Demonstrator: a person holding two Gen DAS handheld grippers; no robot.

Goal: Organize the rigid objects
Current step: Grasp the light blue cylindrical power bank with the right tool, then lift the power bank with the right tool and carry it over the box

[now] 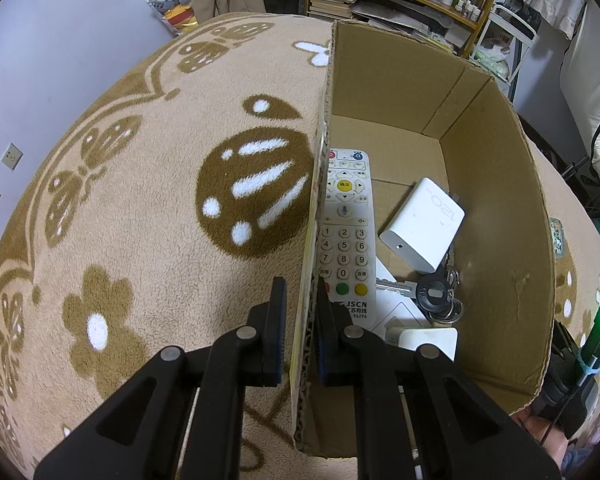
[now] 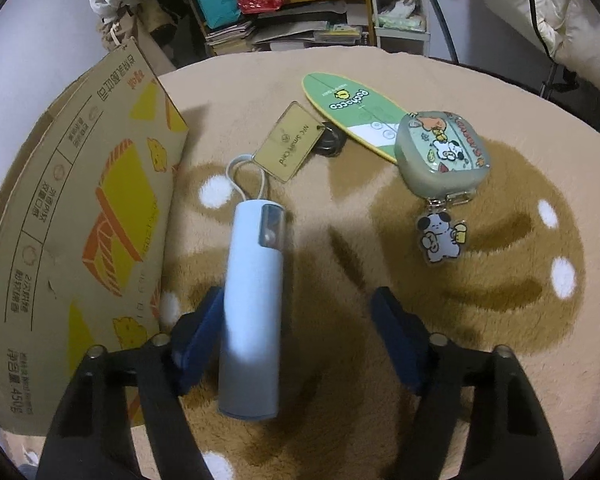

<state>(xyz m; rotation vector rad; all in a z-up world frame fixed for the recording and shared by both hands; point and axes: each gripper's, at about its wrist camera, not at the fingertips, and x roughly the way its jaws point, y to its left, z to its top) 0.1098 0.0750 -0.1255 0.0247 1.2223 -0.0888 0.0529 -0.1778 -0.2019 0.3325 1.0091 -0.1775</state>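
Left gripper (image 1: 302, 320) clamped on near wall of cardboard box (image 1: 500, 208), one pad outside, one inside. Box stands on beige patterned blanket (image 1: 140, 200). Inside box, left to right: white remote (image 1: 345, 236) along left wall, key bunch (image 1: 432, 294) near it, white charger (image 1: 424, 224) tilted beyond keys.

Right gripper (image 2: 296, 340) jaws apart, straddling pale blue cylinder (image 2: 252, 304); left pad just beside it, contact unclear, right pad well apart. Beyond: yellow NFC card tag (image 2: 292, 142), green oval card (image 2: 356, 110), cartoon case (image 2: 442, 152) with dog charm (image 2: 440, 238).
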